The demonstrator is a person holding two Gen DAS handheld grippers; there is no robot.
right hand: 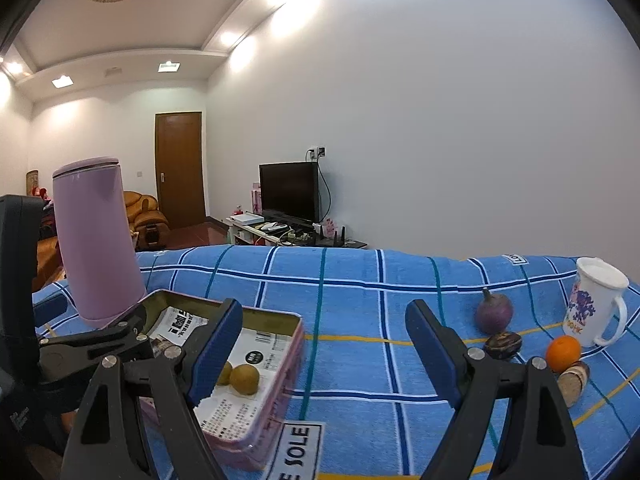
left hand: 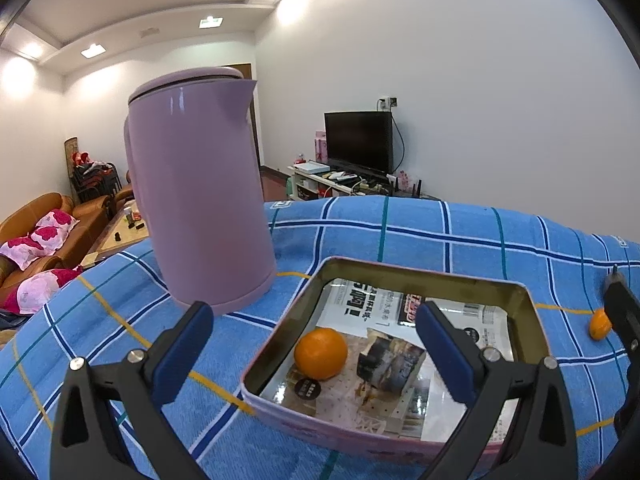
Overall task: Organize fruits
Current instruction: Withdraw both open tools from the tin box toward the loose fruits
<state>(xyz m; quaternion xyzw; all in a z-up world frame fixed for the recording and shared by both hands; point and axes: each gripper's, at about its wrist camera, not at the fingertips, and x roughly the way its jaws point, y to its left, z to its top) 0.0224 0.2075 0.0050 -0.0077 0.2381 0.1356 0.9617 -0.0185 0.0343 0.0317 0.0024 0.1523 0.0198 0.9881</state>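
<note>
My left gripper is open above the near end of a pink tin box lined with printed paper. One orange lies inside the tin, below and beyond the blue pads, untouched. In the right wrist view the same tin holds two small yellow-brown fruits. My right gripper stands open over bare cloth to the right of the tin, holding nothing. Farther right lie a purple fruit, a dark wrinkled fruit, a second orange and a brown cut piece.
A tall lilac kettle stands on the blue checked cloth just left of the tin. A white printed mug stands at the far right behind the orange. The table's far edge runs behind them, with a living room beyond.
</note>
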